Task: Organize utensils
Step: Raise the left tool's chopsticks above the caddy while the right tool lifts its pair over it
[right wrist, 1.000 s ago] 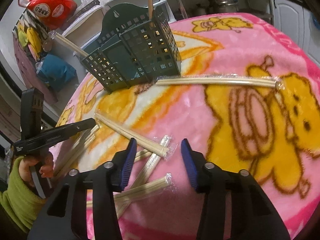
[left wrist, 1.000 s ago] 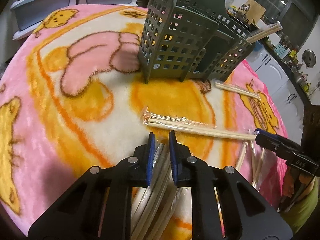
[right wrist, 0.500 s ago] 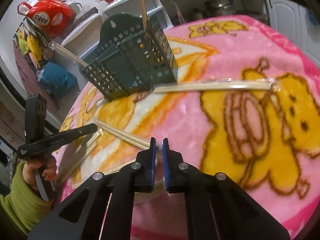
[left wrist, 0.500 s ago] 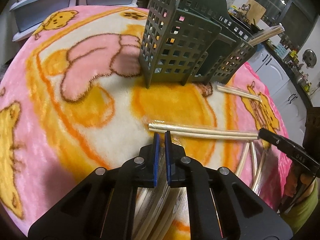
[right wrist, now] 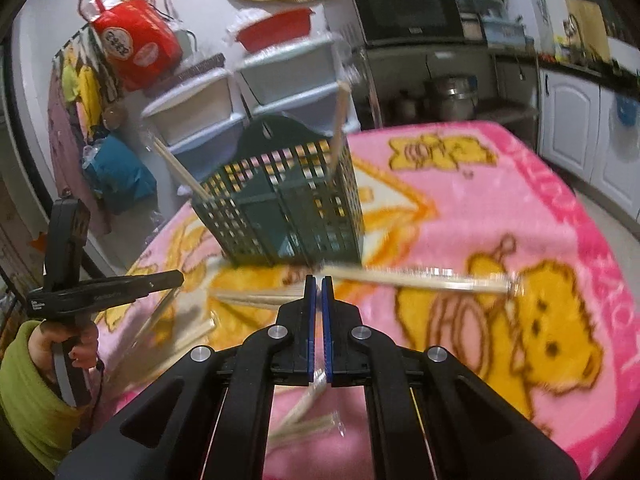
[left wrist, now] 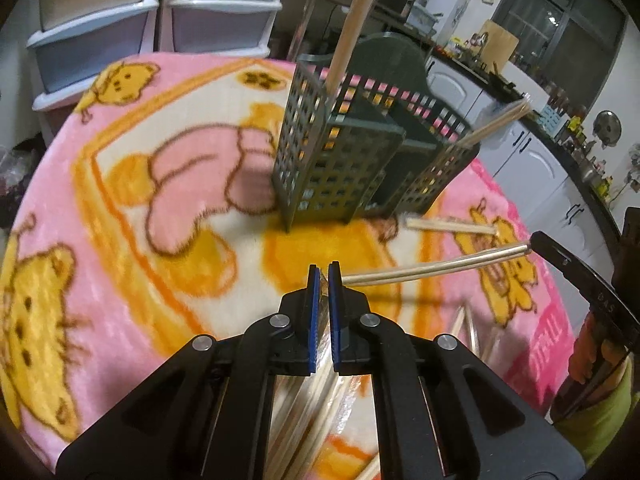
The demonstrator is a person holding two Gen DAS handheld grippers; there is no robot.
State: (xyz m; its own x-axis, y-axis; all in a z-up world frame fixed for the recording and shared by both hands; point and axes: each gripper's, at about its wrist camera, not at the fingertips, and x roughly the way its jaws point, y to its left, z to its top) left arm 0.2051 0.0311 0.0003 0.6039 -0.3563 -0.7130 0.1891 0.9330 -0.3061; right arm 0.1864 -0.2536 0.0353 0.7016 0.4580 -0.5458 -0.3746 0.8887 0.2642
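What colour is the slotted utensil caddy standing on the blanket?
Dark green. The utensil caddy shows best in the left wrist view.

The surface [left wrist: 132,184] is covered by a plush fleece blanket, fuzzy and matt, printed in pink, orange and cream. The holder [left wrist: 352,160] is dark green hard plastic with a lattice of square holes, dull rather than shiny. Chopsticks [left wrist: 436,268] look like pale bare wood inside clear glossy film wrappers that catch the light. Both tongs, left [left wrist: 324,276] and right [right wrist: 318,288], are matt black plastic with small bright metal rivets and blue rubbery-looking pad faces. The drawer units [left wrist: 100,12] behind are smooth, semi-gloss plastic. A sleeve [right wrist: 28,392] is soft green cloth
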